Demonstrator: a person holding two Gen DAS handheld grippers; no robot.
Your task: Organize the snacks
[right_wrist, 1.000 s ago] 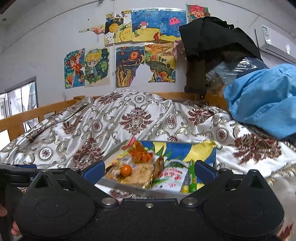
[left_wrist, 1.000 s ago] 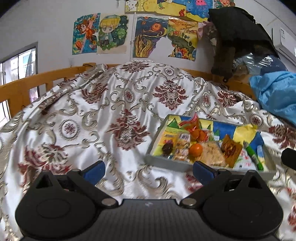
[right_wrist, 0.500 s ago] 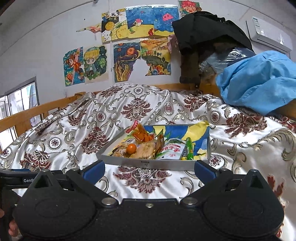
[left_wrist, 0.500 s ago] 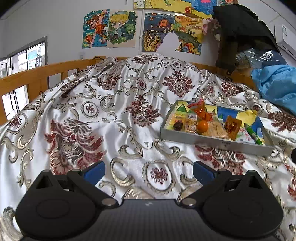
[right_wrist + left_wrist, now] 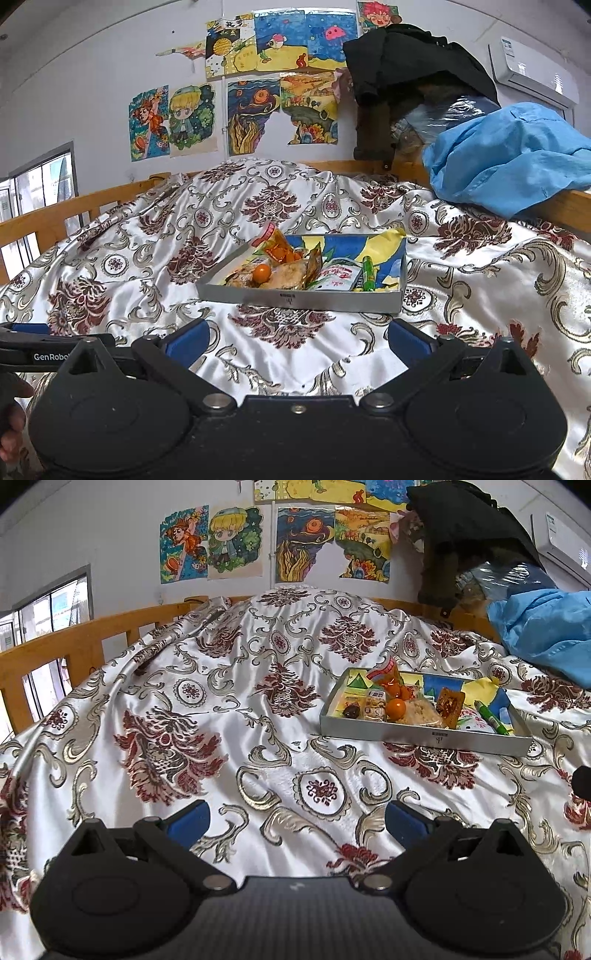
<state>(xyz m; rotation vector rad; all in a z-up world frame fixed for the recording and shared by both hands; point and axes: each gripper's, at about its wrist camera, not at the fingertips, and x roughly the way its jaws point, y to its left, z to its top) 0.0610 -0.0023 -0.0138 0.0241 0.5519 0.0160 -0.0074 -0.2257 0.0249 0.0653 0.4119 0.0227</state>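
Patterned satin bedspread (image 5: pixel 258 738), white with dark red and gold damask motifs, covers the bed and fills most of both views, with a wooden rail (image 5: pixel 74 642) along the left edge and children's drawings (image 5: pixel 258 92) taped to the white wall at the top. A blue cloth (image 5: pixel 509 155) is heaped at the upper right, below a black garment (image 5: pixel 413 62) and a wall air conditioner (image 5: pixel 532 74). Readable writing is scarce: "GenRobo" stands in white letters on the black bar of the left gripper (image 5: pixel 48 356) at the lower left of the right wrist view, a small dark mark too small to read sits on the front wall of the grey snack tray (image 5: pixel 295 297), and a white packet (image 5: pixel 338 277) inside carries red characters that cannot be made out. The tray also holds a round orange fruit (image 5: pixel 263 273), an orange wrapper (image 5: pixel 277 247), a pale crumbly cake (image 5: pixel 291 275) and a green tube (image 5: pixel 367 273). In the left wrist view the tray (image 5: pixel 424 736) lies at centre right, well apart from the left gripper (image 5: pixel 297 821), up and to the right of its blue pads (image 5: pixel 188 818). In the right wrist view the tray sits at frame centre, near and just above the right gripper (image 5: pixel 297 341). Both grippers stand with jaws spread wide and nothing between them, only bedspread showing in the gap.
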